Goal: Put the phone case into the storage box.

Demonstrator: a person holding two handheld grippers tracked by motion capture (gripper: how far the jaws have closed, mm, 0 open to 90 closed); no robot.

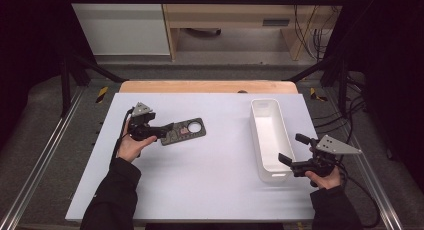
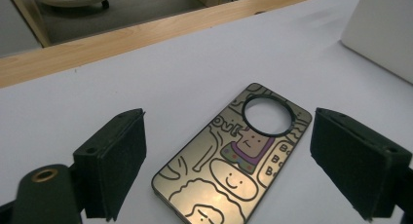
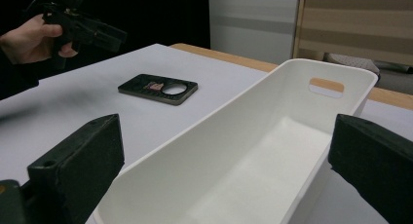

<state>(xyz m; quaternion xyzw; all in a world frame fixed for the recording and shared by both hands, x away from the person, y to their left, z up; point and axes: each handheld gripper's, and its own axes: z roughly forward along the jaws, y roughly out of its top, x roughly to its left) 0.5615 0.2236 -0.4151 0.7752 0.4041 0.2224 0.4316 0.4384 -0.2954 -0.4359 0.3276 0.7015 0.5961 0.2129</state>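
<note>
phone case (image 2: 234, 160): near end cut by frame edge | bin (image 3: 234, 175): near end cropped, perhaps empty

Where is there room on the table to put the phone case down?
The widest bare patch lies between the phone case and the white bin, running to the table's near edge. The bin's inside is bare too. It is crowded around the left gripper by the case.
</note>
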